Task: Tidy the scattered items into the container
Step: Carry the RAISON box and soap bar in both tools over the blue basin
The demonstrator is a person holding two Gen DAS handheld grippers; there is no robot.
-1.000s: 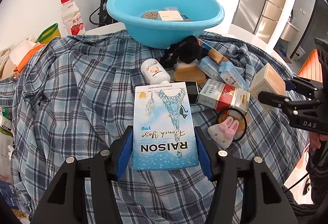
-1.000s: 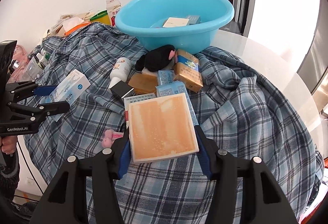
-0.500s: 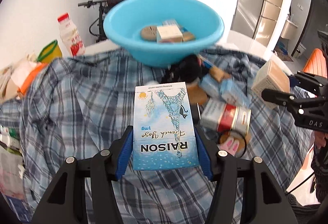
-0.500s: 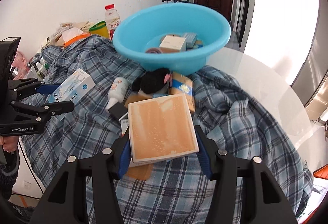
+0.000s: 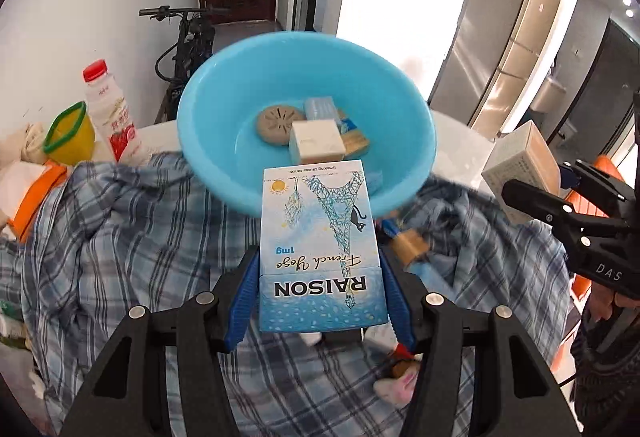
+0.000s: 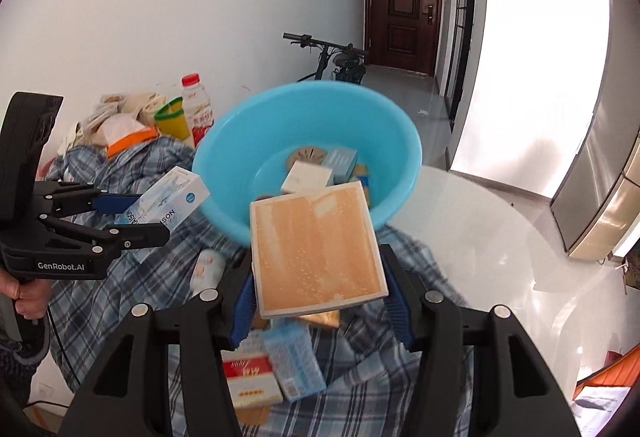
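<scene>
Left gripper (image 5: 320, 269) clamped on pale blue Raison cigarette carton (image 5: 320, 249), right gripper (image 6: 318, 277) clamped on flat orange square box (image 6: 316, 253); both raised level before round turquoise plastic basin (image 5: 224, 173), likely for dropping in together

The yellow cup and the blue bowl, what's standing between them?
A milk bottle with a red cap stands between the yellow cup and the blue bowl, clearest in the left wrist view.
</scene>
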